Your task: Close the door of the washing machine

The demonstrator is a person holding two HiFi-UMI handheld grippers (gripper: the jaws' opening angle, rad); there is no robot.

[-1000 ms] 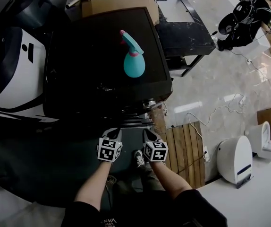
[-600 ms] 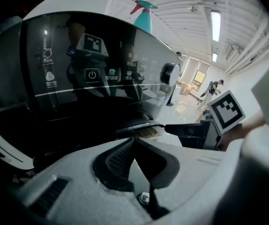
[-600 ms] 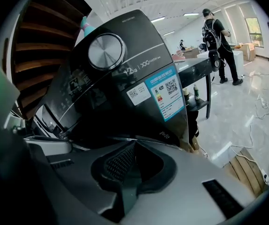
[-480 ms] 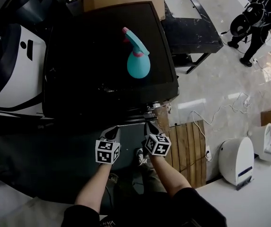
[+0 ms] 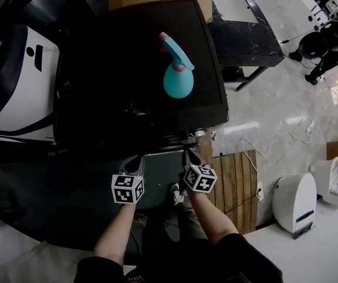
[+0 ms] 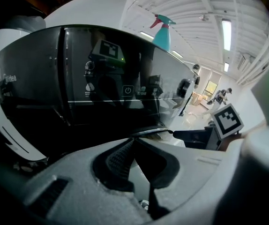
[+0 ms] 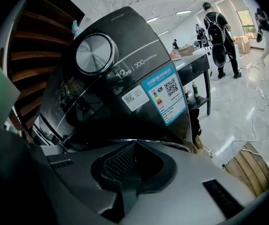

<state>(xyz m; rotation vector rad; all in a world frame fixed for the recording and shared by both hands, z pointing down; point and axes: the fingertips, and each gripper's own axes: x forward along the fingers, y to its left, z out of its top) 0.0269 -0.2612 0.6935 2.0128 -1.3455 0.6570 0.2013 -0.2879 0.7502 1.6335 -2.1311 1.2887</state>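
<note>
Drifting apart: your left gripper (image 5: 135, 164) has slid left, right gripper (image 5: 186, 157) up-right, both claws pressed together, empty. Washing machine (image 5: 133, 69) just ahead; door below front edge, hidden. Push not yet begun.

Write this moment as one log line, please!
left gripper: shut, empty | right gripper: shut, empty | both at front of black washing machine | teal plastic spray bottle upright on its top

support: washing machine top (image 5: 110, 69) | on it: teal spray bottle (image 5: 178, 81) | pose: upright, right of centre
</note>
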